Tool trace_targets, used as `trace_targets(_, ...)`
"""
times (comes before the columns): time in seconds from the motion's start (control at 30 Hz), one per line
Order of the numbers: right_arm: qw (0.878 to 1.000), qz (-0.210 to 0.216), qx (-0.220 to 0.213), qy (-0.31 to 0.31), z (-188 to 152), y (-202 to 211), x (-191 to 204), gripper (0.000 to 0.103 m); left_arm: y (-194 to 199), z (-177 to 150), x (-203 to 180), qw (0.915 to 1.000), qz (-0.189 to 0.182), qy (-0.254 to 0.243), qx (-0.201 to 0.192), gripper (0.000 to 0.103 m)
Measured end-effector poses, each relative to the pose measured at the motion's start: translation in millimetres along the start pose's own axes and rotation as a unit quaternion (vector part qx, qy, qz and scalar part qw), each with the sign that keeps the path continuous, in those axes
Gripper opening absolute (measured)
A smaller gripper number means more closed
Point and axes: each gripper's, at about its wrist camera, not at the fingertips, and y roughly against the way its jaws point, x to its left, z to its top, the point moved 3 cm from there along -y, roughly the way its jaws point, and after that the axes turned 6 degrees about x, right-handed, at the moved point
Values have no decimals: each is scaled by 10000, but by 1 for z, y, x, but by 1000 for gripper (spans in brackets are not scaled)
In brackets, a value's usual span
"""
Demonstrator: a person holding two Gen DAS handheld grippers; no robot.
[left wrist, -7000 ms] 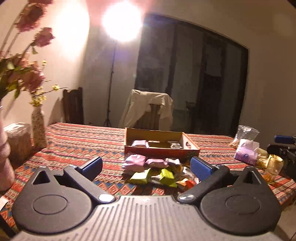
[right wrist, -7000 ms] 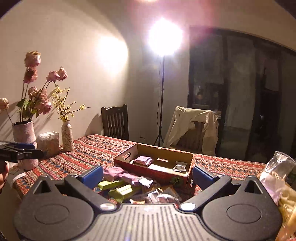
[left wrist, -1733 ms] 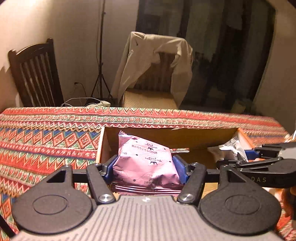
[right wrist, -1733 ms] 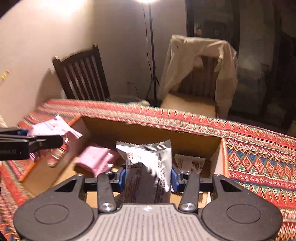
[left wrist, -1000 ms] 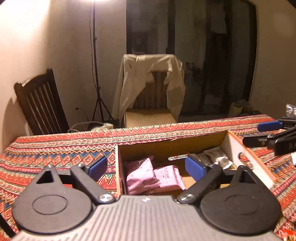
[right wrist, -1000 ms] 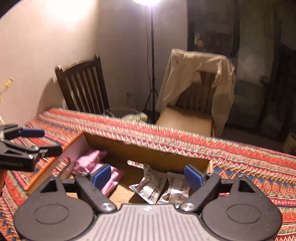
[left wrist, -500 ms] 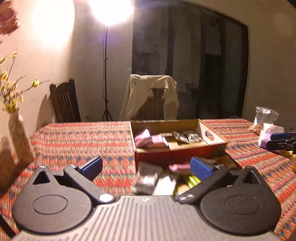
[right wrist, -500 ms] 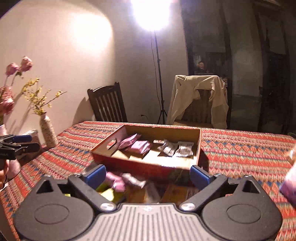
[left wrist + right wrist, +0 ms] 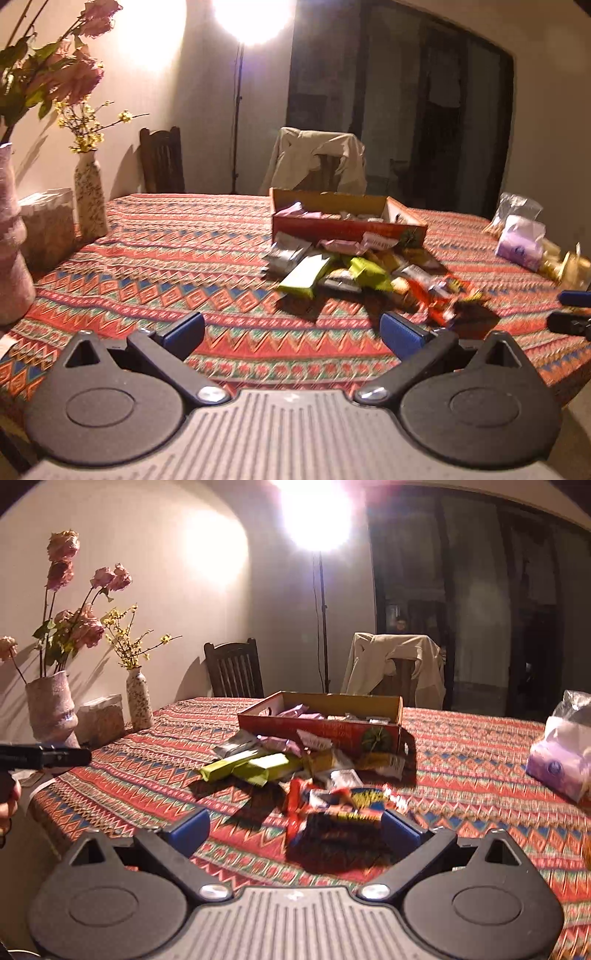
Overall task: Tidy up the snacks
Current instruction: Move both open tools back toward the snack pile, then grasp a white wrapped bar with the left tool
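A red cardboard box [image 9: 347, 230] [image 9: 321, 727] stands mid-table and holds pink and silver snack packets. A loose pile of snacks lies in front of it, with green packets [image 9: 308, 271] [image 9: 258, 766] and a red and yellow packet [image 9: 441, 291] [image 9: 340, 805]. My left gripper [image 9: 291, 330] is open and empty, held back over the near table edge. My right gripper [image 9: 295, 829] is open and empty, just in front of the red and yellow packet. The right gripper's tip shows at the right of the left wrist view [image 9: 570, 310].
Two vases of flowers [image 9: 51, 705] [image 9: 138, 698] and a tissue box [image 9: 99, 716] stand at the table's left. Plastic bags with a purple pack [image 9: 561, 757] lie at the right. Two chairs [image 9: 232, 670] and a lamp stand are behind the patterned tablecloth [image 9: 166, 258].
Both grippers have let their packets go into the box, opened, and pulled back and up from the box to the near side of the table.
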Motion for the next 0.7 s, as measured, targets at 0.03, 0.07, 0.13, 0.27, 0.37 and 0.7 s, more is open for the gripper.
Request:
trace_targets(0.03, 10000, 42, 25, -55, -6, 2, 4, 99, 1, -7, 1, 10000, 90, -16, -14, 103)
trace_targets(0.07, 9999, 71, 54, -119, -11, 4, 6, 99, 2, -13, 2, 9999, 106, -15, -55, 103)
trace_targets(0.13, 9997, 119, 61, -198, -21, 8, 12, 98, -2, -20, 7, 9999, 97, 84, 92, 103)
trace_targets(0.27, 9997, 162, 92, -144, -34, 8, 17, 97, -9, -22, 13, 9991, 165, 306, 234, 103)
trace_targets(0.37, 9995, 132, 161, -246, -34, 5, 11, 96, -11, -21, 12, 9991, 85, 372, 201, 103)
trace_targets(0.7, 9983, -30, 78, -572, -20, -21, -7, 86, -57, -8, 13, 9978, -40, 352, 564, 103)
